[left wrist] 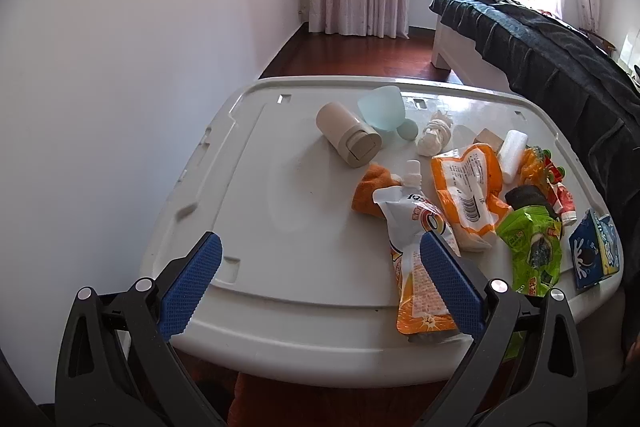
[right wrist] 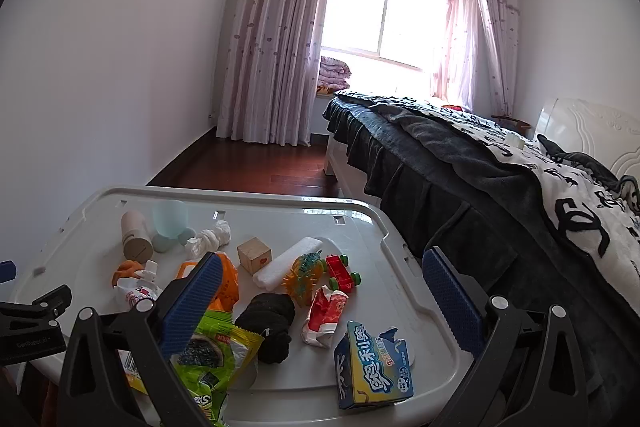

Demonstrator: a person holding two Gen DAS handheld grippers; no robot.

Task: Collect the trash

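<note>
Trash and toys lie on a white plastic bin lid [left wrist: 256,211] [right wrist: 408,291]. An orange drink pouch [left wrist: 416,255] lies at the near edge, partly behind one blue pad of my left gripper [left wrist: 320,275], which is open and empty above the lid. An orange snack bag [left wrist: 468,195], a green wrapper [left wrist: 532,247] [right wrist: 216,355], a torn blue cookie box [left wrist: 596,251] [right wrist: 372,367], a red crumpled wrapper [right wrist: 324,315] and a wad of tissue [left wrist: 432,135] [right wrist: 210,239] lie nearby. My right gripper [right wrist: 320,299] hangs open over the red wrapper and a black sock [right wrist: 272,323].
Also on the lid: a beige canister [left wrist: 348,135], a pale blue cup [left wrist: 380,107], a wooden block [right wrist: 254,255], a white foam piece [right wrist: 288,259], an orange spiky toy [right wrist: 304,275] and a red toy car [right wrist: 342,271]. A bed with dark bedding [right wrist: 460,179] stands to the right, a wall to the left.
</note>
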